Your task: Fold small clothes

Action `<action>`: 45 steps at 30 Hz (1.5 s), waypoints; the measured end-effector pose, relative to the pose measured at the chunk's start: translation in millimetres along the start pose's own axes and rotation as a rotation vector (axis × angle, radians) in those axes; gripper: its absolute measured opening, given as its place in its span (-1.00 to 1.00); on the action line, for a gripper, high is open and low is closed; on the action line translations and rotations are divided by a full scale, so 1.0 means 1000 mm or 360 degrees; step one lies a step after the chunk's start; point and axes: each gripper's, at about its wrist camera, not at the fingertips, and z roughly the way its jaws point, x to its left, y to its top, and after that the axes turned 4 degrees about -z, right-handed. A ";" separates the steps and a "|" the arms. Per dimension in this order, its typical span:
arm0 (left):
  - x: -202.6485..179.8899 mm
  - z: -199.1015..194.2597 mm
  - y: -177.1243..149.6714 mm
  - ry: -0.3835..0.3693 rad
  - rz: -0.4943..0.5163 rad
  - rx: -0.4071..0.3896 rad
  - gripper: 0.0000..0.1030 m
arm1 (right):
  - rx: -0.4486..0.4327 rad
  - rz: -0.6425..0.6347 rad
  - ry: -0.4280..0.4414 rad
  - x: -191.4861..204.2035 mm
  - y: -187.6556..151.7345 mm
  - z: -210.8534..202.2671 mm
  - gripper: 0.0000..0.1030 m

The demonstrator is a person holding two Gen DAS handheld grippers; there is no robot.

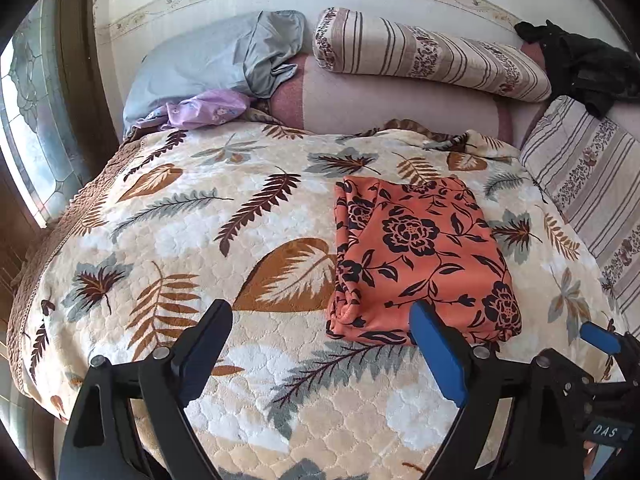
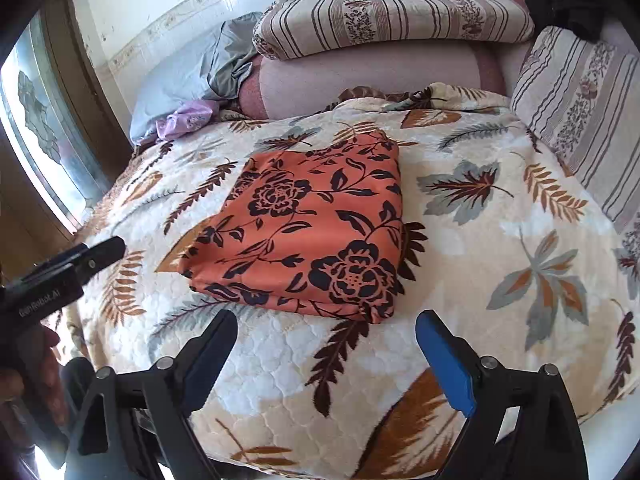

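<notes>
Left gripper (image 1: 320, 344) hangs spread and empty over the near edge of the leaf-print bedspread (image 1: 192, 216). Right of it, the folded orange floral garment (image 2: 308, 232) lies mid-bed; the right gripper (image 2: 326, 356) gapes just short of it.

Folded orange floral garment (image 1: 420, 256) on leaf-print blanket (image 1: 200, 240); left gripper (image 1: 320, 332) spread wide, empty.

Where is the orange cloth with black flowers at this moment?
The orange floral cloth lies folded on the leaf-patterned blanket, just beyond the open right gripper. In the left wrist view it is right of centre, touching neither gripper.
</notes>
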 end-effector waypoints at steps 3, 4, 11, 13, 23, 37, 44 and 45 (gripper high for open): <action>-0.004 0.002 -0.001 0.0050 0.0039 0.0031 0.77 | 0.0015 -0.0052 -0.0057 0.006 -0.002 -0.002 1.00; -0.006 0.002 -0.002 0.0071 0.0057 0.0030 0.77 | 0.0008 -0.0055 -0.0057 0.007 -0.003 -0.003 1.00; -0.005 -0.001 0.001 0.0100 0.0020 0.0025 0.77 | -0.0013 -0.0071 -0.0096 0.012 -0.001 -0.007 1.00; -0.004 -0.001 0.003 0.0103 -0.0007 0.0025 0.77 | -0.0022 -0.0080 -0.0112 0.012 0.002 -0.007 1.00; -0.014 0.009 0.011 0.0092 -0.0010 0.0068 0.77 | -0.0034 -0.0059 -0.0159 0.004 0.016 0.000 1.00; -0.019 0.021 0.012 0.0109 0.0026 0.0065 0.77 | -0.0034 -0.0134 -0.0235 0.010 0.026 0.010 1.00; -0.021 0.025 0.015 0.0078 0.0023 0.0070 0.77 | -0.0030 -0.0147 -0.0238 0.012 0.032 0.014 1.00; -0.022 0.026 0.015 0.0073 0.0027 0.0065 0.77 | -0.0029 -0.0147 -0.0239 0.012 0.032 0.015 1.00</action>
